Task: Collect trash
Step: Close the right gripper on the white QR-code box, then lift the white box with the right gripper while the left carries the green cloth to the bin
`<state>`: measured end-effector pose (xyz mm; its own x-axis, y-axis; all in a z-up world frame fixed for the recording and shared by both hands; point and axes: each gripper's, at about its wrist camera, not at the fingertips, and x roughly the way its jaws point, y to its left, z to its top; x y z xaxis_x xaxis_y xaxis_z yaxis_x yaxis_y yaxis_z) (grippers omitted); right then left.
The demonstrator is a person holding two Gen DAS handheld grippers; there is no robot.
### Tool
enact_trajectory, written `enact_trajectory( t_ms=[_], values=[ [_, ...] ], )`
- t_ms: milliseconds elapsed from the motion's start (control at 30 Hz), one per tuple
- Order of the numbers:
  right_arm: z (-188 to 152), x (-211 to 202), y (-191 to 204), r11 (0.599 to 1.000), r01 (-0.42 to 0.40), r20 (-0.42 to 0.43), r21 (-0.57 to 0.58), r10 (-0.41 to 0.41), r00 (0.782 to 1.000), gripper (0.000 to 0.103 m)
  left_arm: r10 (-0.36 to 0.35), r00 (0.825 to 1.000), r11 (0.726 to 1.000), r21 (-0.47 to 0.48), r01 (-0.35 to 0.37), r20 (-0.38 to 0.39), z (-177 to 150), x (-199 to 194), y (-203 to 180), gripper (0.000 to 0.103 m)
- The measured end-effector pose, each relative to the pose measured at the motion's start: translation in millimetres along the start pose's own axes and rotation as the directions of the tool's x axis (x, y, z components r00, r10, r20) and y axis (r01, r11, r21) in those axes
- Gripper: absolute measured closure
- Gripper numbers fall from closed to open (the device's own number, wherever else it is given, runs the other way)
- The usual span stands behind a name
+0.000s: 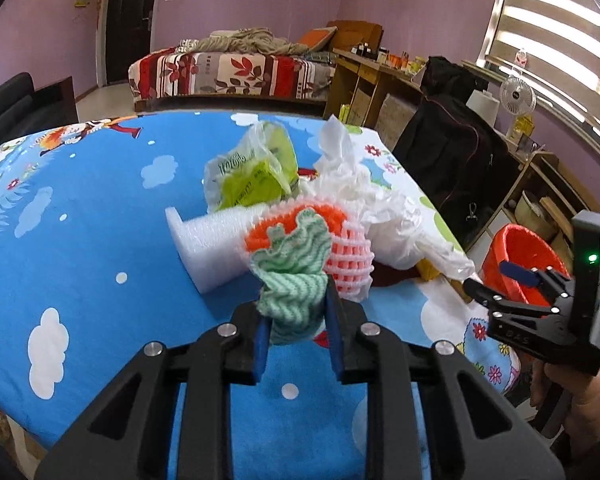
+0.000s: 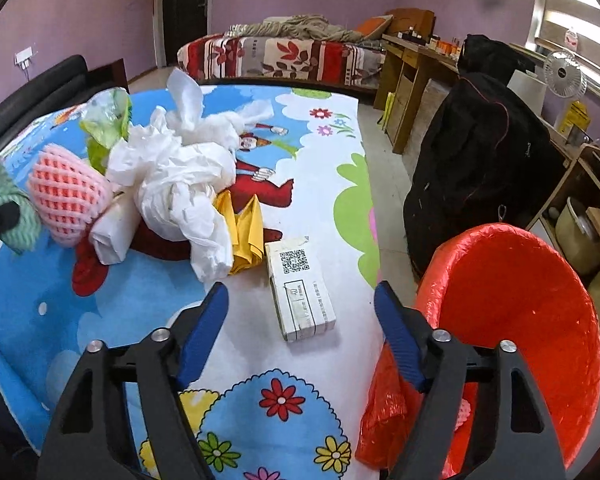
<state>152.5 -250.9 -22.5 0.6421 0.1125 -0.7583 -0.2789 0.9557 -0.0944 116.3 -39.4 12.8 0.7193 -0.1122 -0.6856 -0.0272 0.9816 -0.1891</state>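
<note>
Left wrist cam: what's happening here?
A person with a handheld gripper in each hand is clearing trash off a table with a cartoon cloth. The left gripper is shut on a green-striped rag. The right gripper is open and holds nothing, above a white box. The pink foam net, foam block and white plastic bag lie on the table. The red-lined bin stands beside it.

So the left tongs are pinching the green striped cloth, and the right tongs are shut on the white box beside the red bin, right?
Not quite. The left tongs do pinch the green striped cloth, but the right tongs are open and hold nothing. In the right wrist view the white box lies on the table between and beyond the spread fingers, untouched, with the red bin to its right.
</note>
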Motion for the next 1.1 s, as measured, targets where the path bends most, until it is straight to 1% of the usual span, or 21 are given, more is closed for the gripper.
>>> enact_trajectory(
  t_ms=[233,300,367,467,567,633,667,700,867,1100],
  values=[
    [1,14,-1,1.0,0.001,-0.04,-0.009,-0.002,0.999,0.041,0.008,0.999,1.0,-0.02,-0.007,0.052,5,-11,5,0.079],
    [0,17,-1,1.0,0.0,-0.049,-0.011,0.0,0.999,0.046,0.007,0.998,1.0,-0.015,-0.006,0.06,5,-12,4,0.079],
    [1,20,-1,1.0,-0.002,-0.058,-0.009,0.002,0.998,0.048,0.004,0.998,1.0,-0.013,-0.003,0.067,5,-14,3,0.079],
    [0,23,-2,1.0,-0.01,-0.067,-0.004,0.01,0.998,0.054,0.007,0.997,1.0,-0.017,-0.006,0.076,6,-16,4,0.079],
    [-2,24,-2,1.0,-0.016,-0.076,-0.001,0.016,0.997,0.055,0.008,0.996,1.0,-0.021,-0.006,0.085,6,-18,5,0.079],
    [-3,26,-3,1.0,-0.024,-0.081,0.002,0.024,0.996,0.06,0.009,0.996,1.0,-0.022,-0.007,0.089,6,-19,5,0.079],
    [-4,27,-3,1.0,-0.03,-0.085,0.004,0.03,0.996,0.066,0.009,0.996,1.0,-0.022,-0.007,0.091,7,-20,5,0.079],
    [-4,27,-2,0.999,-0.032,-0.085,0.004,0.032,0.996,0.068,0.01,0.996,1.0,-0.023,-0.008,0.092,7,-20,5,0.079],
    [-6,20,-3,0.999,-0.043,-0.058,0.016,0.044,0.997,0.068,0.013,0.996,1.0,-0.027,-0.01,0.094,7,-20,6,0.079],
    [-9,-4,-10,0.997,-0.053,0.001,0.058,0.053,0.999,0.068,0.025,0.993,0.999,-0.028,-0.022,0.119,9,-26,6,0.079]
  ],
)
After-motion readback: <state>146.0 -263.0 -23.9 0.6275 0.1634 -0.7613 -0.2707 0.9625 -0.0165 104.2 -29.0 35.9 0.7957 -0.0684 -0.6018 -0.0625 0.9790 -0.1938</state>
